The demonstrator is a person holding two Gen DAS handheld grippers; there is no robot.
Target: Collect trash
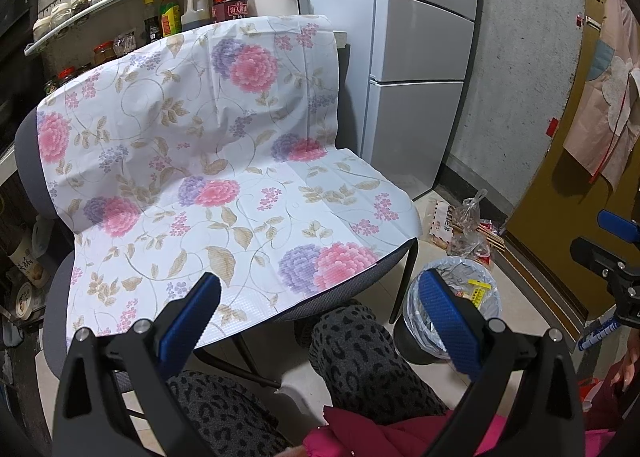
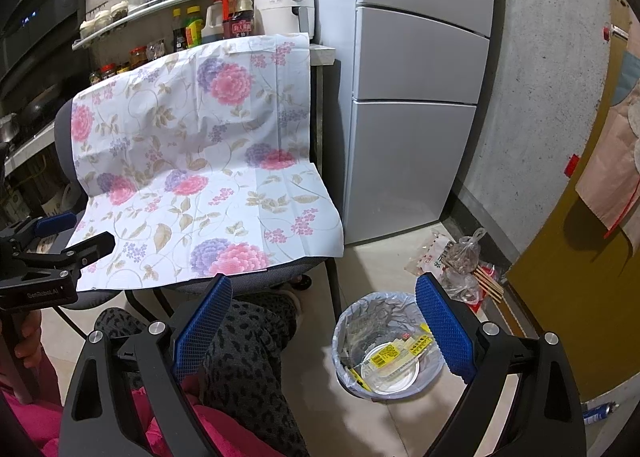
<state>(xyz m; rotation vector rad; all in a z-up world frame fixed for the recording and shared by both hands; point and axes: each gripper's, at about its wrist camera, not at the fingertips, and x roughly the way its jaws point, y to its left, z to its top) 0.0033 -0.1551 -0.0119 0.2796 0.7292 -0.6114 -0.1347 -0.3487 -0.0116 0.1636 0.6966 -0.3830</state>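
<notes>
A small bin (image 2: 346, 321) with a plastic liner stands on the floor right of the chair. It holds a white plate (image 2: 390, 375) and yellow-labelled wrappers. In the left wrist view the bin (image 1: 460, 271) is partly hidden behind one finger. Loose trash (image 2: 460, 261) lies by the wall: plastic bags, a paper packet and wooden skewers, also seen as the floor trash (image 1: 468, 223). My right gripper (image 2: 324, 331) is open and holds nothing, just above and left of the bin. My left gripper (image 1: 318, 321) is open over the chair's front edge, also holding nothing.
A chair draped in a floral cloth (image 1: 200, 137) fills the middle. A person's legs in patterned trousers (image 2: 240, 357) sit under both grippers. A fridge (image 2: 416, 97) stands at the right, a yellow door (image 2: 580, 297) beyond it, and shelves of bottles (image 1: 160, 9) behind.
</notes>
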